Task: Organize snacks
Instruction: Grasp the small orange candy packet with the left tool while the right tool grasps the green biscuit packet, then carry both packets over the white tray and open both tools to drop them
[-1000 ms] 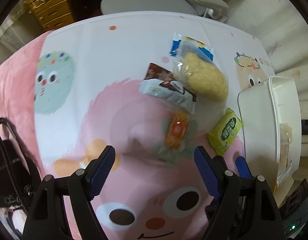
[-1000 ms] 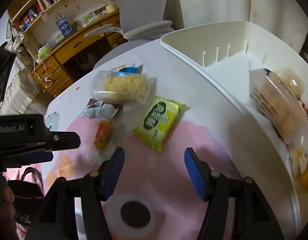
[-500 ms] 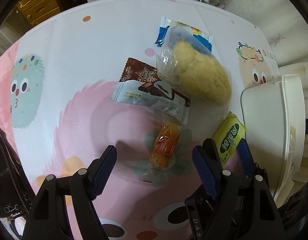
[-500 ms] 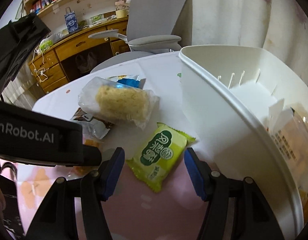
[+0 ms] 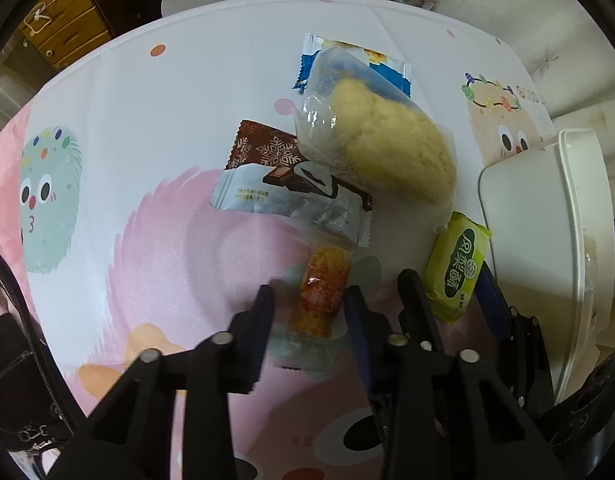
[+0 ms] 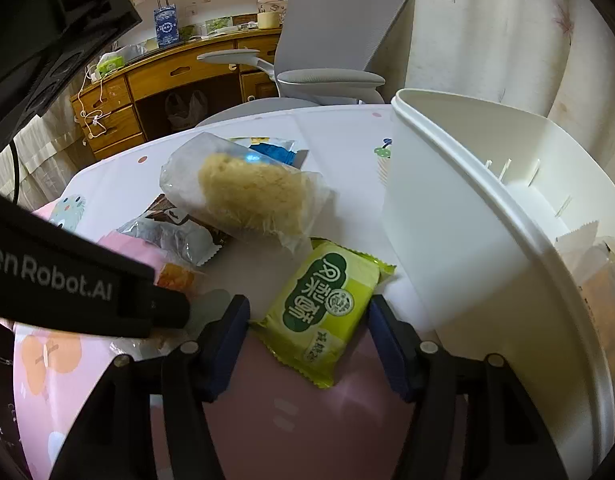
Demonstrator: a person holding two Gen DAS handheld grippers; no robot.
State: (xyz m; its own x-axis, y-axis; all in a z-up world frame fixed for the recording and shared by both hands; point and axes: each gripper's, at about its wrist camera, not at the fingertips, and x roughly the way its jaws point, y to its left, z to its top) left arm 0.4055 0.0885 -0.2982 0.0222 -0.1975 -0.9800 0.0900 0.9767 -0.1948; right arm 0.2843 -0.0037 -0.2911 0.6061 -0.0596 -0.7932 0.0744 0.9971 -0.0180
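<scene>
Below, both claws straddle wrappers lying on the tablecloth (image 5: 167, 128). Left gripper (image 5: 309, 308), closing, flanks the orange candy (image 5: 321, 292); right gripper (image 6: 309, 330), closing, brackets the green packet (image 6: 327, 304), just beside the white bin (image 6: 487, 216), presumably its destination.

Smooth printed cloth (image 5: 187, 120) covers the counter, matt with a faint sheen. Just beside the white bin (image 6: 447, 216), which is hard matt plastic, the green packet (image 6: 327, 300) lies in glossy foil film. Beyond it from the bin, the crumbly yellow cake (image 6: 251, 196) sits in clear, crinkled, shiny plastic wrap. The orange candy (image 5: 321, 292) wears transparent glossy cellophane, and the chocolate wrapper (image 5: 283, 184) is slick printed film. The tongs are matt black plastic with silvery metal bolts. Behind the bin, the desk (image 6: 179, 80) is varnished wood.
</scene>
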